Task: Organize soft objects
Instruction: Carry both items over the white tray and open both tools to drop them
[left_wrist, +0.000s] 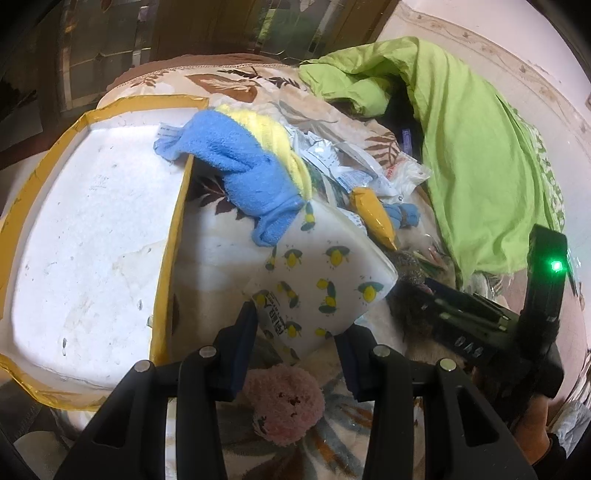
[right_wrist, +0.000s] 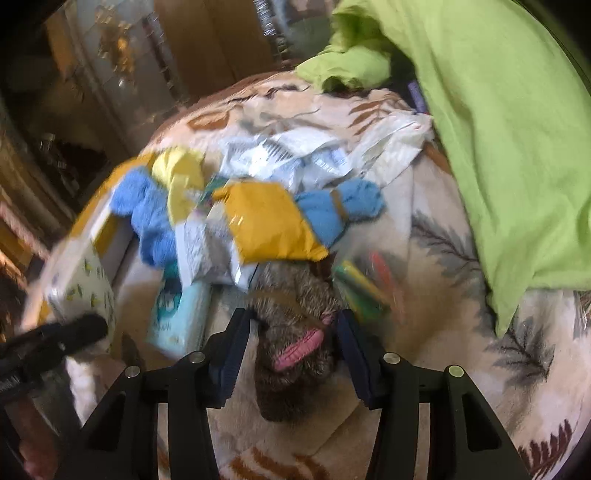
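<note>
My left gripper (left_wrist: 295, 332) is shut on a white soft pack with a lemon print (left_wrist: 321, 280), held over the bed next to a white foam box with yellow tape (left_wrist: 92, 229). It also shows in the right wrist view (right_wrist: 85, 284). A blue and yellow towel (left_wrist: 243, 162) hangs over the box's edge. My right gripper (right_wrist: 293, 343) is open, its fingers either side of a brown furry toy with pink parts (right_wrist: 295, 332), not touching it. A pink fluffy item (left_wrist: 284, 402) lies under the left gripper.
A yellow pouch (right_wrist: 269, 225), a blue cloth bundle (right_wrist: 340, 210), white plastic packets (right_wrist: 295, 158), a pale blue pack (right_wrist: 181, 314) and coloured markers (right_wrist: 365, 284) lie on the leaf-print blanket (right_wrist: 461, 332). A green sheet (right_wrist: 498, 129) is heaped at the right.
</note>
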